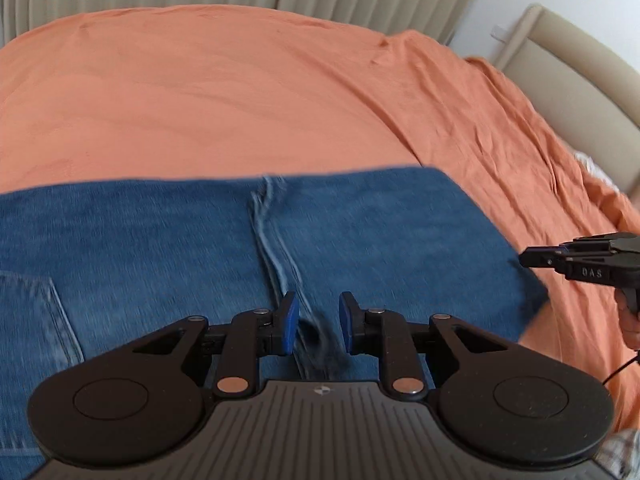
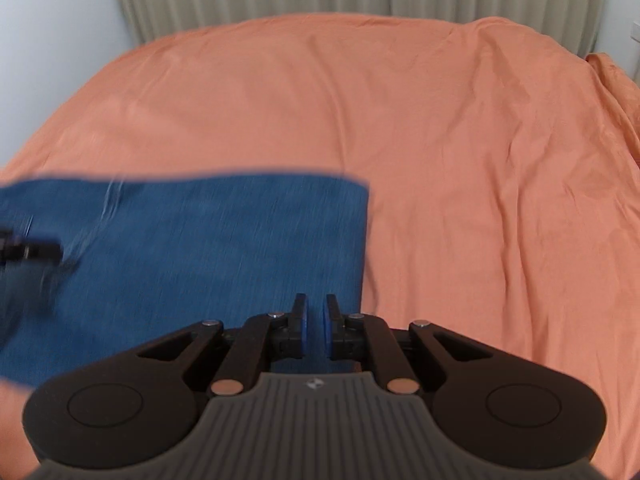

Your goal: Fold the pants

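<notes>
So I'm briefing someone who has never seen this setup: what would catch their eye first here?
The orange sheet fills nearly the whole bed, and the blue jeans lie flat on its near part, a seam running down their middle. The left gripper hangs over that seam with a gap between its pads, nothing in them. The right gripper sits at the jeans' right edge, pads nearly together.

Each tool is built of black linkage arms joined by silver screws and copper-coloured pivots, with blue pads on the fingers (image 1: pixel 290 322) and a ribbed grey housing marked by a small round emblem. White lettering is seen on the right tool (image 1: pixel 524 259), beside a thin black cable (image 1: pixel 620 368).
</notes>
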### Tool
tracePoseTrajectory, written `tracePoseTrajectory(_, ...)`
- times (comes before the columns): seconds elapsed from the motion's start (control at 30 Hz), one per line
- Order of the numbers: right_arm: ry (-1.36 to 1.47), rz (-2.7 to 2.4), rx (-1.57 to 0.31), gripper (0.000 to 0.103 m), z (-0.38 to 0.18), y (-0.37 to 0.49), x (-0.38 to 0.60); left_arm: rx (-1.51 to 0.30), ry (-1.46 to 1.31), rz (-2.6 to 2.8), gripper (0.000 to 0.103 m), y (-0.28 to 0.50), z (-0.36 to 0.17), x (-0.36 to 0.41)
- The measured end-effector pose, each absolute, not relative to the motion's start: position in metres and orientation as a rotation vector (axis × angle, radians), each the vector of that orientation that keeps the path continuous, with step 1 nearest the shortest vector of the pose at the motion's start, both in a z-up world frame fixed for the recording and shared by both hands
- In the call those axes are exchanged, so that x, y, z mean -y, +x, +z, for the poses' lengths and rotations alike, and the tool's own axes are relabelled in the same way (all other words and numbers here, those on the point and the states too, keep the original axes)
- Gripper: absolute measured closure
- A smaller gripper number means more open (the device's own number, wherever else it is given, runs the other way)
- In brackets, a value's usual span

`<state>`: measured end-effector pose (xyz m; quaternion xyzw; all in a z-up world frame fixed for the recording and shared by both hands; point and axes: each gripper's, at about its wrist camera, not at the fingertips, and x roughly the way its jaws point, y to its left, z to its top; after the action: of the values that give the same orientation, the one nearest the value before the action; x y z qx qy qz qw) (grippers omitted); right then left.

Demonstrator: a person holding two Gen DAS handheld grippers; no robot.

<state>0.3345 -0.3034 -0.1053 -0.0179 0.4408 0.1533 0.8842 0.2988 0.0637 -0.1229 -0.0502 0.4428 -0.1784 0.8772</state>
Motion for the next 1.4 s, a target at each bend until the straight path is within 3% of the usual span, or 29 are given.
tracePoseTrajectory(0.13,-0.067,0.312,-0.943,0.101,-0.126,0.310,0.310,-0.992,-0.069,-0.340,0.083,0.293,-0.141,-0.057)
tracePoseTrajectory(0.47,-0.113,0.315,-0.954,0.101,-0.158,0.315,0.299,-1.003,-0.027,-0.274,0.081,0.286,-0.165,-0.048)
tracePoseTrajectory(0.63,-0.218,0.293,-0.968,0.102,-0.148,0.317,0.284,-0.968,-0.050,-0.208,0.068,0.273,-0.149,-0.050)
tracePoseTrajectory(0.9,-0.244,0.330,-0.920,0.100,-0.114,0.298,0.271,-0.848,-0.085,-0.139,0.062,0.215,-0.103,-0.072)
tracePoseTrajectory(1.03,-0.289,0.406,-0.900,0.080,-0.093,0.287,0.245,-0.831,-0.172,-0.078,0.053,0.199,-0.082,-0.105)
tracePoseTrajectory(1.4,-0.487,0.588,-0.838,0.068,-0.065,0.281,0.136,-0.722,-0.484,0.197,0.044,0.159,-0.069,-0.224)
